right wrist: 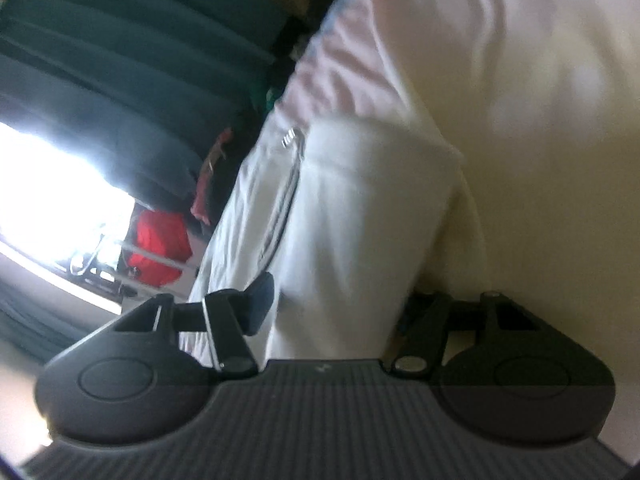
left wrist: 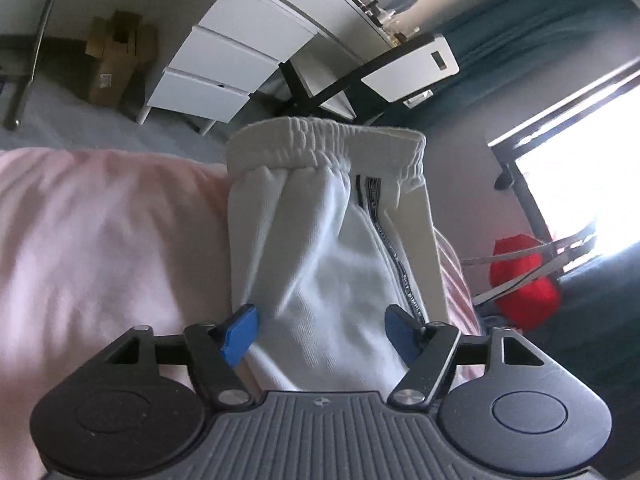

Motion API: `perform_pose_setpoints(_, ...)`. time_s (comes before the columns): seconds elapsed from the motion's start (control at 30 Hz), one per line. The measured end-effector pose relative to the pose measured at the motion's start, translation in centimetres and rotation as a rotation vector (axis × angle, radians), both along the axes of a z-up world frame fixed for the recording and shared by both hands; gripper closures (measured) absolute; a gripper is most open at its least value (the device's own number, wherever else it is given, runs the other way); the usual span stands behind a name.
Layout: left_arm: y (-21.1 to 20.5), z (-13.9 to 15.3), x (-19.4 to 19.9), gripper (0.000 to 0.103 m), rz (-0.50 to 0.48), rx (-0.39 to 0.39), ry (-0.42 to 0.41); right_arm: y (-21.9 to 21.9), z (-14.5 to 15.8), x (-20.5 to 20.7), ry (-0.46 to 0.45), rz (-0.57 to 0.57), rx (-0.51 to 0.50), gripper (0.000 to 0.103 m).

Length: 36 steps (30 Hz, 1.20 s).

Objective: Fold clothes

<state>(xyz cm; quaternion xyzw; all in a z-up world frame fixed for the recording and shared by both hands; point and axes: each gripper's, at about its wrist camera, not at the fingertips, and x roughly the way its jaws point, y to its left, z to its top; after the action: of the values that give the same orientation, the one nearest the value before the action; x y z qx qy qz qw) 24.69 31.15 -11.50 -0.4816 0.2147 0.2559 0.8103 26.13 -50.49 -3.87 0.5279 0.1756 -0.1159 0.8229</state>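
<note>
Where white sweatpants (left wrist: 320, 264) drape the pink bedding (left wrist: 100, 240), left claw (left wrist: 322, 332) spread astride them, right claw (right wrist: 332, 312) likewise.

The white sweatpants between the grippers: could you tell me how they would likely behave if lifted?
The white sweatpants look floppy: they sag in soft folds. Probably light, yet thick fleece suggests bulk. The elastic waistband holds its bunched shape, so that edge may droop less.
</note>
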Motion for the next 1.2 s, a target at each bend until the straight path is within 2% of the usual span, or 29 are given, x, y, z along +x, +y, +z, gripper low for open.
perform_pose_setpoints(0.03, 0.0, 0.0, 0.0, 0.032, 0.024, -0.002, -0.007, -0.1, 0.0, 0.4, -0.004, -0.016, -0.006, 0.047)
perform_pose_setpoints(0.07, -0.1, -0.1, -0.1, 0.031, 0.05, -0.007, -0.019, -0.3, 0.0, 0.8, -0.008, -0.031, -0.013, 0.061)
perform_pose_setpoints(0.17, -0.2, 0.4, -0.8, 0.031, 0.091, 0.038, -0.038, -0.1, 0.5, 1.5, -0.033, -0.057, -0.046, 0.076)
perform_pose_setpoints(0.27, -0.6, 1.1, -1.9, 0.024, 0.155, 0.103, -0.001, 0.6, 1.8, 1.9, -0.057, -0.069, -0.108, 0.081)
perform_pose_setpoints(0.33, -0.5, 1.2, -2.7, 0.021, 0.173, 0.056, -0.01, 0.8, 2.5, 1.9, -0.072, -0.073, -0.112, 0.082)
perform_pose_setpoints(0.4, 0.2, 0.4, -2.4, 0.021, 0.118, -0.022, -0.014, 1.0, 3.0, 1.8, -0.079, -0.074, -0.12, 0.082)
perform_pose_setpoints(0.47, 0.7, -0.8, -1.5, 0.021, 0.07, -0.054, -0.012, 1.1, 3.0, 1.7, -0.072, -0.072, -0.126, 0.082)
perform_pose_setpoints(0.53, 0.7, -1.3, -0.2, 0.021, 0.025, 0.009, -0.006, 1.1, 2.9, 1.5, -0.061, -0.071, -0.128, 0.083)
perform_pose_setpoints(0.6, 0.5, -1.1, 1.2, 0.021, -0.007, 0.121, -0.007, 1.0, 2.6, 1.4, -0.049, -0.072, -0.118, 0.083)
perform_pose_setpoints(0.63, 0.3, -1.1, 1.9, 0.022, -0.007, 0.139, 0.006, 1.0, 2.5, 1.4, -0.042, -0.072, -0.115, 0.083)
perform_pose_setpoints(0.67, 0.3, -1.1, 2.4, 0.024, -0.001, 0.143, 0.012, 1.0, 2.4, 1.2, -0.036, -0.07, -0.122, 0.083)
perform_pose_setpoints(0.73, 0.3, -1.0, 3.2, 0.044, 0.016, 0.167, 0.015, 0.8, 2.0, 0.0, -0.032, -0.068, -0.123, 0.083)
perform_pose_setpoints(0.77, 0.3, -1.0, 3.5, 0.048, 0.032, 0.166, 0.021, 0.8, 2.0, -0.1, -0.03, -0.067, -0.124, 0.083)
perform_pose_setpoints(0.83, 0.5, -1.3, 4.0, 0.066, 0.058, 0.154, 0.028, 0.9, 1.9, -0.4, -0.029, -0.071, -0.128, 0.083)
perform_pose_setpoints(0.93, 0.5, -1.3, 4.1, 0.089, 0.049, 0.164, 0.014, 0.8, 1.8, -0.6, -0.028, -0.069, -0.128, 0.083)
perform_pose_setpoints(1.07, -0.7, 0.9, 3.4, 0.092, 0.044, 0.254, 0.0, 0.5, 1.9, -0.9, -0.045, -0.056, -0.116, 0.083)
perform_pose_setpoints(1.2, -1.3, 3.3, 1.5, 0.092, 0.036, 0.282, -0.038, 0.1, 2.7, -2.2, -0.061, -0.05, -0.095, 0.084)
